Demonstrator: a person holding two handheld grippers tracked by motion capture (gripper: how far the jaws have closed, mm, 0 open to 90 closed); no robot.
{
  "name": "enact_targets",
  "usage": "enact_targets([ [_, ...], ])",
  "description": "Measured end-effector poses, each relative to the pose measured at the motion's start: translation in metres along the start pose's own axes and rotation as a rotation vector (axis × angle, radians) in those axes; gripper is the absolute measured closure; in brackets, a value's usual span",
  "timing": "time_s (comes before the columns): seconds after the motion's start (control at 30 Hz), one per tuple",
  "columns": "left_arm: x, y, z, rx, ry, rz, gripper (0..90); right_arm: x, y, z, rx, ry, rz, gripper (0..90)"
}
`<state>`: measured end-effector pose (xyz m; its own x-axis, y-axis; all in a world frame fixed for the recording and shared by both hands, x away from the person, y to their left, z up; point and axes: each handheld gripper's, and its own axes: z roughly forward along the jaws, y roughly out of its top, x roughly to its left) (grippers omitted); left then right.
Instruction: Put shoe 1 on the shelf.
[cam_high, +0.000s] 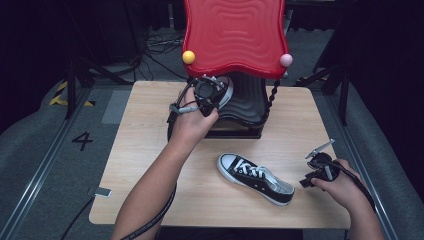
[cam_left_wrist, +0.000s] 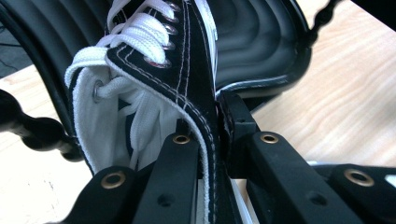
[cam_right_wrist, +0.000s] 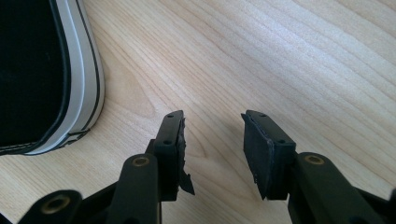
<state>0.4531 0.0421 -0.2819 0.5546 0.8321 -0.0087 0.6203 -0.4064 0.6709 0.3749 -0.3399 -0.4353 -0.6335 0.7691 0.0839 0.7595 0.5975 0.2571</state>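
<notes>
Left gripper (cam_left_wrist: 219, 135): jaws are pinching the side wall of a black canvas sneaker with white laces (cam_left_wrist: 159, 60), one jaw inside the opening and one outside, the canvas edge pressed between them.
Held sneaker's place: it is hanging at the black ribbed lower shelf (cam_high: 247, 100) of the small rack, toe pointing into it; in the high view it is showing as a white-rimmed shape (cam_high: 226, 95) just past the left hand (cam_high: 192, 125).
Right gripper (cam_right_wrist: 212, 140): jaws are standing well apart with bare wood between them, gripping nothing, hovering low over the table near its right edge (cam_high: 320, 165).
Second black canvas sneaker with white sole (cam_high: 255, 177): it is lying flat on the light wooden table (cam_high: 150, 190), between the two forearms, toe toward the rack; its heel is sitting near the right gripper, apart from it, and its white sole rim (cam_right_wrist: 81, 74) is showing to the left of the jaws.
Surroundings: a glossy red wavy top shelf (cam_high: 235, 35) is overhanging the black one, with a yellow ball (cam_high: 188, 57) and a pink ball (cam_high: 285, 60) at its front corners.
In the way: the red shelf is covering the held sneaker's toe from above; a black beaded post (cam_high: 272, 95) is standing at the rack's right.
</notes>
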Motion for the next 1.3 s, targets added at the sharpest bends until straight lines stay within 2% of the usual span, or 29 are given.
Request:
enact_targets([
  [0.13, 0.000, 0.002, 0.004, -0.001, -0.007, -0.016, 84.2, 0.000, 0.001, 0.001, 0.002, 0.005, 0.000, 58.7],
  [0.23, -0.003, 0.003, 0.005, 0.007, 0.000, -0.012, 84.1, 0.000, 0.002, 0.002, 0.001, 0.005, -0.006, 58.5],
  [0.53, -0.015, 0.007, 0.022, 0.037, -0.028, 0.008, 83.5, 0.003, 0.005, 0.003, 0.005, 0.009, -0.019, 58.2],
  [0.7, -0.022, 0.012, 0.030, 0.021, -0.009, 0.009, 83.3, 0.002, 0.004, 0.003, 0.003, 0.009, -0.017, 58.2],
  [0.87, -0.024, 0.014, 0.041, 0.029, -0.006, 0.017, 82.9, 0.002, 0.002, 0.003, 0.005, 0.012, -0.010, 58.0],
  [1.0, -0.023, 0.019, 0.050, 0.019, -0.003, 0.001, 82.7, 0.001, 0.001, 0.004, 0.004, 0.016, -0.019, 57.8],
  [1.07, -0.021, 0.022, 0.053, -0.001, 0.048, 0.010, 82.8, 0.001, 0.001, 0.004, 0.008, 0.018, -0.013, 57.7],
  [1.1, -0.021, 0.022, 0.053, -0.001, 0.048, 0.010, 82.9, 0.001, 0.001, 0.004, 0.008, 0.018, -0.013, 57.7],
  [1.13, -0.018, 0.023, 0.055, -0.007, 0.065, 0.007, 82.9, 0.001, 0.000, 0.005, 0.009, 0.019, -0.013, 57.7],
  [1.17, -0.014, 0.024, 0.058, -0.009, 0.067, -0.007, 83.2, 0.001, 0.000, 0.005, 0.008, 0.020, -0.012, 57.6],
  [1.2, -0.010, 0.024, 0.060, -0.005, 0.052, -0.020, 83.2, 0.000, -0.001, 0.005, 0.006, 0.020, -0.013, 57.5],
  [1.23, -0.007, 0.025, 0.063, 0.000, 0.039, -0.023, 83.2, 0.000, -0.001, 0.005, 0.009, 0.022, -0.011, 57.5],
  [1.3, -0.007, 0.025, 0.065, -0.011, 0.047, -0.017, 83.0, -0.002, -0.002, 0.006, 0.010, 0.019, -0.008, 57.4],
])
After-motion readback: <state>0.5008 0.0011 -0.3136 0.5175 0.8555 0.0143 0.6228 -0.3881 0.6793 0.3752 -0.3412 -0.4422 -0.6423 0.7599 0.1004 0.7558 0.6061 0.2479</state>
